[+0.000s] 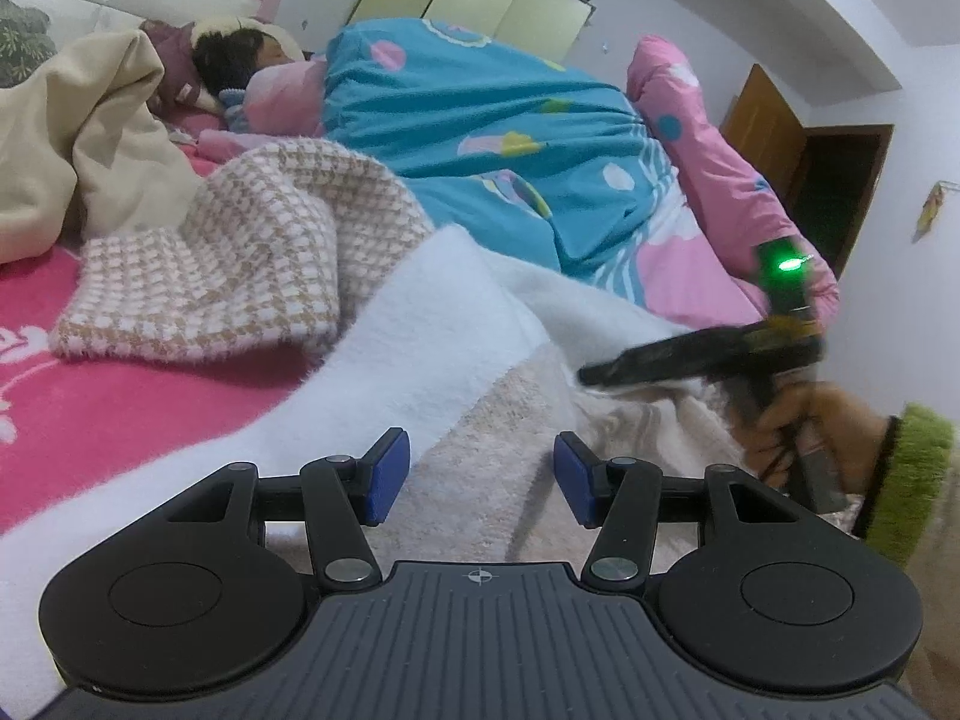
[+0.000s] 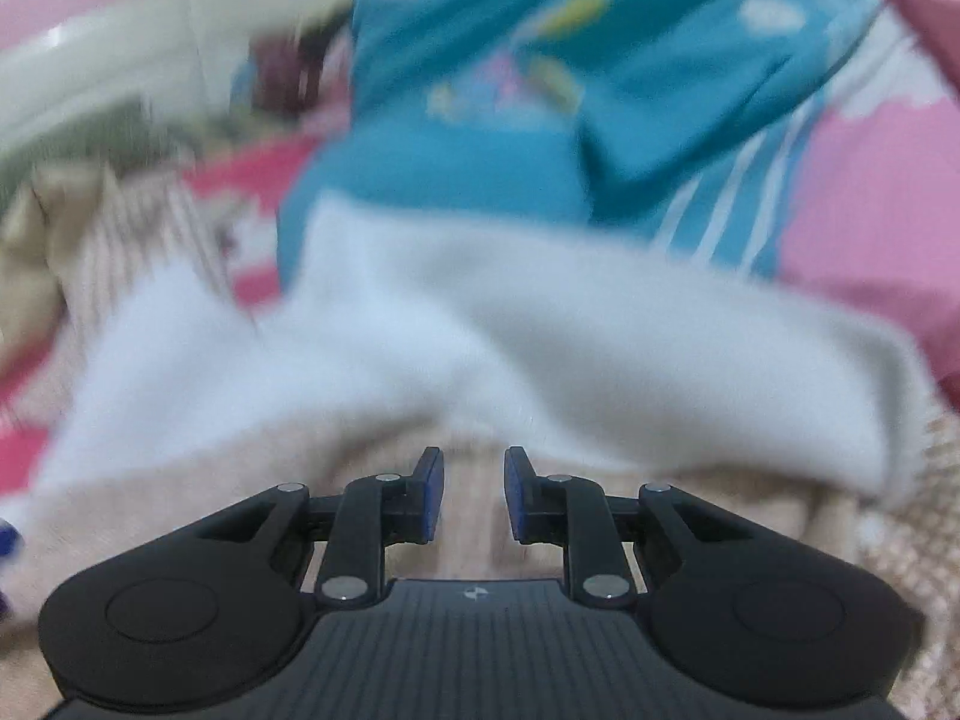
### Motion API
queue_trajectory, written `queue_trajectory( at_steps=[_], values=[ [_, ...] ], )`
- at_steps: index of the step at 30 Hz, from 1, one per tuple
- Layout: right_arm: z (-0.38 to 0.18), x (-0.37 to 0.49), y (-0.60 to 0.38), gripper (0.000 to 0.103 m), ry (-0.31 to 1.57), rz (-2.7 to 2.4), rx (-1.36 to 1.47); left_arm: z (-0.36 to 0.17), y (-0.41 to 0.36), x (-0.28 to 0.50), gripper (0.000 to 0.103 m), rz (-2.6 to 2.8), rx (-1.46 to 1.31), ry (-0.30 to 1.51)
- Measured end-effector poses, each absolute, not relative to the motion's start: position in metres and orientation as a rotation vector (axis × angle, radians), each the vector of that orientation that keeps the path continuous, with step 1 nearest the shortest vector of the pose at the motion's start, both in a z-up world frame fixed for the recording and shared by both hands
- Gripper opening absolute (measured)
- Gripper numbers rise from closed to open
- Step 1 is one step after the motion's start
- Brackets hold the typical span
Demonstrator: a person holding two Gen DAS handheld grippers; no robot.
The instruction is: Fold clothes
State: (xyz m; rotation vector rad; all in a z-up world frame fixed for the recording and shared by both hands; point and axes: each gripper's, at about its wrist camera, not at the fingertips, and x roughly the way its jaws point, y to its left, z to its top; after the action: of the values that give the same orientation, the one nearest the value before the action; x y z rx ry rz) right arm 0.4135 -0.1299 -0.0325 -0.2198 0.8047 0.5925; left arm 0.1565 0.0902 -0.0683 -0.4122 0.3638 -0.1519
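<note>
a bedroom, seen low across a bed with a hot-pink woven blanket (image 1: 120, 414) as its surface; white walls and a brown wooden door (image 1: 774, 126) at the far right. further back, a child asleep (image 1: 240, 54) under a turquoise quilt with pastel patches (image 1: 480, 120), its pink edge rolled up at the right. beside the child, a crumpled cream cloth (image 1: 78, 138). nearer, lying on the pink blanket, a bunched beige-and-white houndstooth knit garment (image 1: 240, 264).

in the foreground, a fluffy white garment with a beige fleece inner side (image 1: 432, 324), spread across the bed's near edge (one white flap turned over the beige part), directly ahead of both tools.

left gripper (image 1: 482, 477): blue-padded fingers spread wide apart, nothing between them, hovering above the beige fleece. right gripper (image 2: 474, 495): fingers parted by a narrower gap, nothing held, over the same fleece (image 2: 468, 522); that view heavily blurred, white flap (image 2: 480, 324) ahead. from the left camera, the right tool (image 1: 600, 373) also visible, gripped in a hand (image 1: 804, 432) with a green fuzzy cuff, green light glowing on top, tip close over the white garment — touching or not, cannot tell.
</note>
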Motion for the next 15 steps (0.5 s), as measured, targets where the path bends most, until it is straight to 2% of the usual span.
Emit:
queue_trajectory(
  at_steps=[2,7,12,15],
  values=[
    [-0.054,0.436,-0.112,0.022,0.865,0.586,-0.219,-0.069,0.091,0.157,0.053,-0.149,-0.415,0.362],
    [-0.062,0.479,-0.074,0.020,0.811,0.556,-0.176,-0.070,0.092,0.158,0.053,-0.146,-0.431,0.368],
    [-0.075,0.488,-0.057,0.019,0.722,0.508,-0.152,-0.073,0.094,0.161,0.053,-0.134,-0.453,0.391],
    [-0.068,0.482,-0.066,0.018,0.732,0.517,-0.132,-0.074,0.095,0.161,0.053,-0.125,-0.464,0.395]
  ],
)
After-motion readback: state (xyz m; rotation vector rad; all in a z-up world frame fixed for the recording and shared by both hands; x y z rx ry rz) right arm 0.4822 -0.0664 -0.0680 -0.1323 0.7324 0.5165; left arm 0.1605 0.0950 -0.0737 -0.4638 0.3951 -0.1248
